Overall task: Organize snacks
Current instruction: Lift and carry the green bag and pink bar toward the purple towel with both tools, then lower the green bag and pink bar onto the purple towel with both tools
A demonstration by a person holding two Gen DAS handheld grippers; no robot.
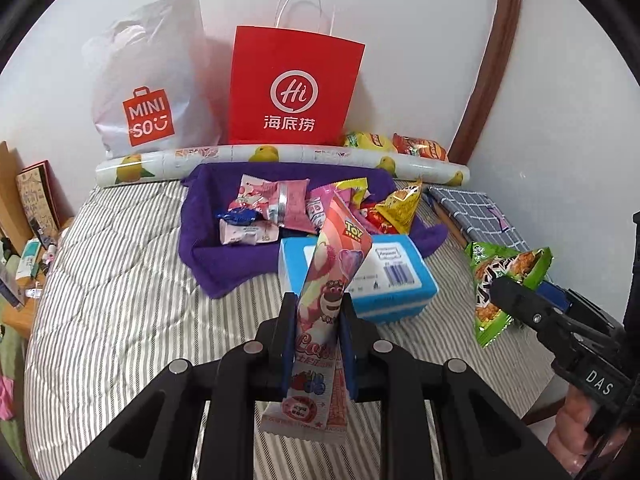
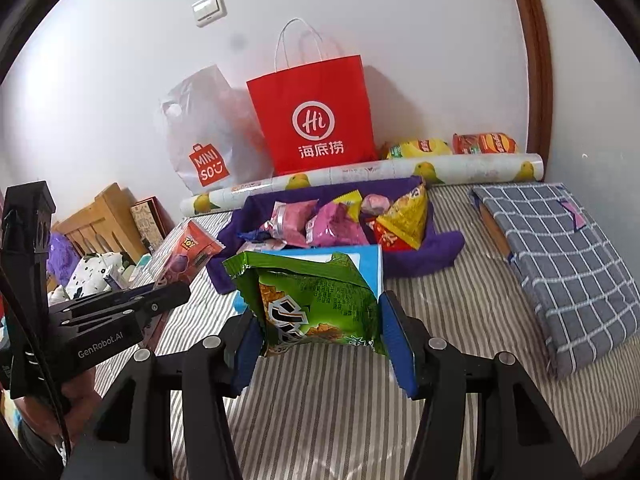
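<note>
We hold a pink snack stick [image 1: 320,312] upright, the jaws of our left gripper [image 1: 318,344] narrowed on its middle, while our right gripper [image 2: 320,340] clamps a green snack bag [image 2: 316,304]. Both hang above the striped bed [image 2: 320,408], near the blue box [image 1: 404,280]. Next, we judge, each goes to the snack pile [image 1: 292,208] on the purple cloth [image 1: 212,264].

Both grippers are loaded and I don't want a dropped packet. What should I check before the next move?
1. Left gripper shut on the pink Lotso packet: ok.
2. Right gripper shut on the green snack bag: ok.
3. Green snack bag held squarely: not ok, it hangs crumpled.
4. Blue box free of both packets: cannot tell.
5. Purple cloth pile reachable: ok.
</note>
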